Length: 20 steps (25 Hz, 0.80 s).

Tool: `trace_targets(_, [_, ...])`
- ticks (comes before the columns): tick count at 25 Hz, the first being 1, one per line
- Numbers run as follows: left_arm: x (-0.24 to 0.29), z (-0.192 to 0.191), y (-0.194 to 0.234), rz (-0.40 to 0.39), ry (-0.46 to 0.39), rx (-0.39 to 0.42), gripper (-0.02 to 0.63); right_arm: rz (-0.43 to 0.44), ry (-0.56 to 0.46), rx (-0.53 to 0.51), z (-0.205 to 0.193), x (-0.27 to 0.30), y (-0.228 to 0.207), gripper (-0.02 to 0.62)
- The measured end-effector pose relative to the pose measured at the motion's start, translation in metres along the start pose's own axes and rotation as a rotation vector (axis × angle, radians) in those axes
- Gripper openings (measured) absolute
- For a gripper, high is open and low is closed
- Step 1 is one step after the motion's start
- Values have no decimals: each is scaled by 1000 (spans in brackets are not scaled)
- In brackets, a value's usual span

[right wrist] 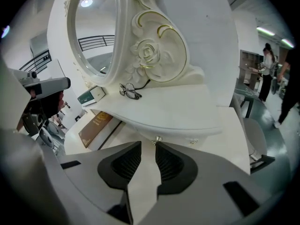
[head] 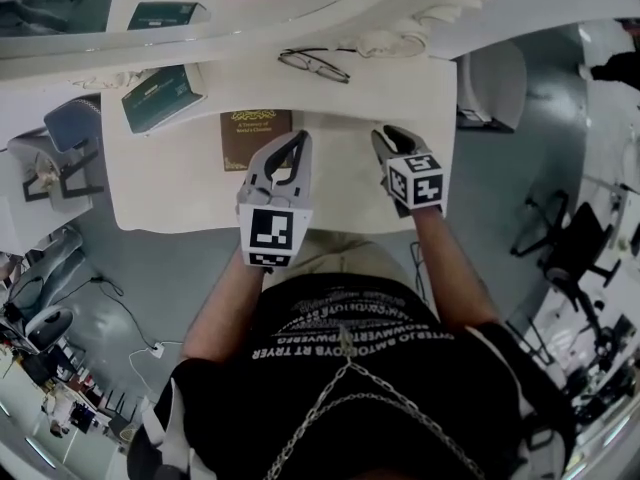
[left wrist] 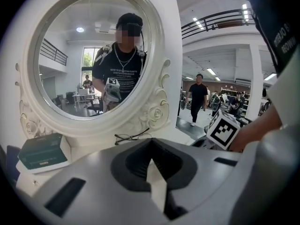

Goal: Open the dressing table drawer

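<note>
Room: a big open hall with people walking at the far side. In front of the person is a white dressing table with an oval mirror.
Drawer: the drawer looks closed. It sits in the low white base under the mirror, below the curved shelf, at twelve o'clock from the person. From overhead the shelf hides it.
Knob: a small shiny knob sits on the drawer front, at twelve o'clock just off the right claw's tips. A second one like it sits at three o'clock from the first.
Right claw: the right claw has its jaws a narrow gap apart with nothing between them. It is lined up on the knob but not touching it.
Left claw: the left claw has its jaws together at the tips and holds nothing. It hangs over the table at eleven o'clock from the person.
Handling: I'd judge the drawer to be small, light and stiff. It should slide if pulled straight, though it may stick.
Where to grip: the knob is the only hold. It is tiny, hard and likely slippery, so pinch it squarely behind its head.
Around: glasses lie on the shelf at twelve o'clock. A brown book lies at eleven and a green box at ten.
</note>
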<state>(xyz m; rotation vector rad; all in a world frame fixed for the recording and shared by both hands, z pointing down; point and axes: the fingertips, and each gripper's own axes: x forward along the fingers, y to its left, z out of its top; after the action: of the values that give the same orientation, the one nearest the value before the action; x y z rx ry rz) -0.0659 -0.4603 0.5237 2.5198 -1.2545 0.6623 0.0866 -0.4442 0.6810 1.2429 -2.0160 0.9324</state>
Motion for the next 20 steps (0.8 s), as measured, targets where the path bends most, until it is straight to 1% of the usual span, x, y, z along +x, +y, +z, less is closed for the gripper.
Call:
trace_targets(6, [5, -8, 5, 4, 22, -10, 5, -14, 15, 58, 0, 17, -12, 80])
trace_targets(11, [6, -11, 3, -2, 32, -18, 5, -34, 26, 77, 3, 22, -17, 80])
trace_targets(15, [5, -9, 2, -2, 29, -15, 5, -44, 60, 93, 1, 28, -22, 107])
trace_targets(17, [4, -8, 2, 1, 31, -14, 5, -32, 78, 101, -3, 35, -20, 107])
trace_targets(20, [0, -7, 1, 8, 32, -11, 5, -48, 81, 91, -2, 39, -21, 87])
